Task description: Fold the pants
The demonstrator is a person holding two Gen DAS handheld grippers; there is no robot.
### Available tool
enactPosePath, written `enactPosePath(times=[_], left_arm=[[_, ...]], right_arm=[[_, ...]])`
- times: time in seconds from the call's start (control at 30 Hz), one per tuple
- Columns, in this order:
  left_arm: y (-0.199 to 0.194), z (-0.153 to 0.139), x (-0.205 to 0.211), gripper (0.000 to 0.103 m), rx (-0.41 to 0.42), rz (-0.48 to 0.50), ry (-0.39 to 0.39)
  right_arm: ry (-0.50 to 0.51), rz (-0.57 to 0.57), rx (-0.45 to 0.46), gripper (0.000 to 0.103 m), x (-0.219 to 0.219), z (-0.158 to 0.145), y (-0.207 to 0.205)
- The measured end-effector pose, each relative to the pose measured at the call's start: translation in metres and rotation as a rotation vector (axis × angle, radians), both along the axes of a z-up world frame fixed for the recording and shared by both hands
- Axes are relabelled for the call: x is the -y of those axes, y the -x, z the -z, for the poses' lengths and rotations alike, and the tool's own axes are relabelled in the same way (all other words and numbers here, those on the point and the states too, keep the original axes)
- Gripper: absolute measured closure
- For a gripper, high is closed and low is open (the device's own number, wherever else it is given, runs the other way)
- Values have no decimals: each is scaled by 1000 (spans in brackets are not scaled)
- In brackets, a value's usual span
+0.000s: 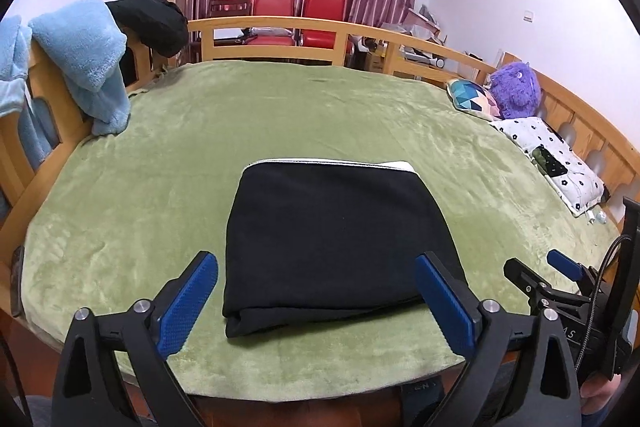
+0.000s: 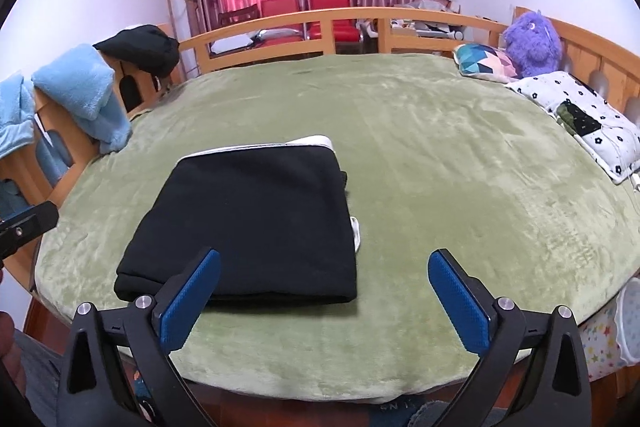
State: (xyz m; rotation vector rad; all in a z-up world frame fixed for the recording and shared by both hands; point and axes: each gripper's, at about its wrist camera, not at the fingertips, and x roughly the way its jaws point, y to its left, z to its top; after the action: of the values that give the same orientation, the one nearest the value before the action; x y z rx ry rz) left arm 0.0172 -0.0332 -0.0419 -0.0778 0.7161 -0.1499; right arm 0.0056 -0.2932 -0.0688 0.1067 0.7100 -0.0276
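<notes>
The black pants [image 1: 336,235] lie folded into a compact rectangle on the green blanket [image 1: 240,131], with a white edge along the far side. They also show in the right wrist view [image 2: 252,223], left of centre. My left gripper [image 1: 316,301] is open and empty, its blue pads on either side of the bundle's near edge, pulled back above the bed's front edge. My right gripper [image 2: 324,299] is open and empty, just in front of the bundle's near right corner. The right gripper also shows at the far right of the left wrist view [image 1: 536,277].
A wooden bed frame [image 1: 280,27] surrounds the blanket. A light blue fleece [image 1: 88,59] and a dark garment [image 1: 152,21] hang over the left rail. A patterned cushion [image 2: 484,61], purple plush toy [image 2: 532,41] and dotted pillow [image 2: 584,115] lie at the right. Red chairs stand behind.
</notes>
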Motion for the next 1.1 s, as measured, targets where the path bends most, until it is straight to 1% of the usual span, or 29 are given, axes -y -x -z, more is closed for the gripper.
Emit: enactPosePath(times=[0.5,1.1], left_arm=[[-2,9,2,1,-37,8,0],[-3,10,-2,1,-33,13,0]], right_arm=[[-6,21,-12,1,2,2,-1],[-15,29,-11,1,5,5,-1]])
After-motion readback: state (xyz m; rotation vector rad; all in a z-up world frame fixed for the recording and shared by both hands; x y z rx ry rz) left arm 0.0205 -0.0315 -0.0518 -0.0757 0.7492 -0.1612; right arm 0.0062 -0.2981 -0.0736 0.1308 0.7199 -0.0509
